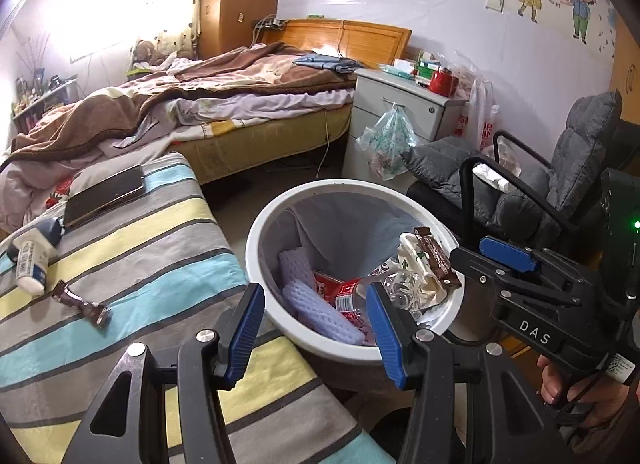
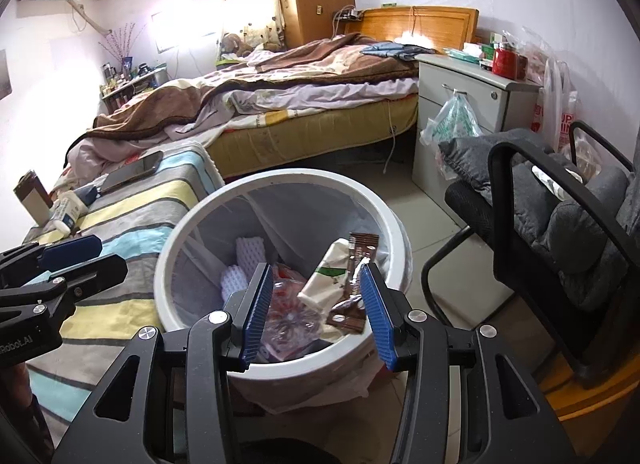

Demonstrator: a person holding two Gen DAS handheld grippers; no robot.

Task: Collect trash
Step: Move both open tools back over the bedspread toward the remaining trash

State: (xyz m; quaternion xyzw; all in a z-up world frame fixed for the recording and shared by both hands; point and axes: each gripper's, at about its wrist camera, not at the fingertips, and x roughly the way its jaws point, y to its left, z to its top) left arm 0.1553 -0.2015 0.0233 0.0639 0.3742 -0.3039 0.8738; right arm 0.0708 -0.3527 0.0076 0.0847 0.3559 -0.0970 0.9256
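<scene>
A white trash bin [image 1: 256,248] [image 2: 168,260] with a grey liner stands on the floor beside a striped bedcover [image 1: 140,248]. Inside lie purple foam nets [image 1: 320,304], a red-labelled plastic bottle [image 1: 348,296], a cream packet [image 2: 324,276] and a brown wrapper [image 1: 438,260] [image 2: 356,264] leaning at the near rim. My left gripper [image 1: 314,296] hangs open over the bin's left side with nothing between its fingers. My right gripper [image 2: 316,270] [image 1: 476,256] is open above the bin; the brown wrapper lies loose just past its pads. Another brown wrapper [image 1: 82,302] lies on the cover.
On the striped cover also rest a white tube with a blue cap [image 1: 32,256], a phone [image 1: 104,193] and a small brown box [image 2: 32,199]. A black chair with grey cushions [image 2: 560,223] stands right of the bin. An unmade bed [image 1: 224,103] and a bedside cabinet [image 1: 400,103] are behind.
</scene>
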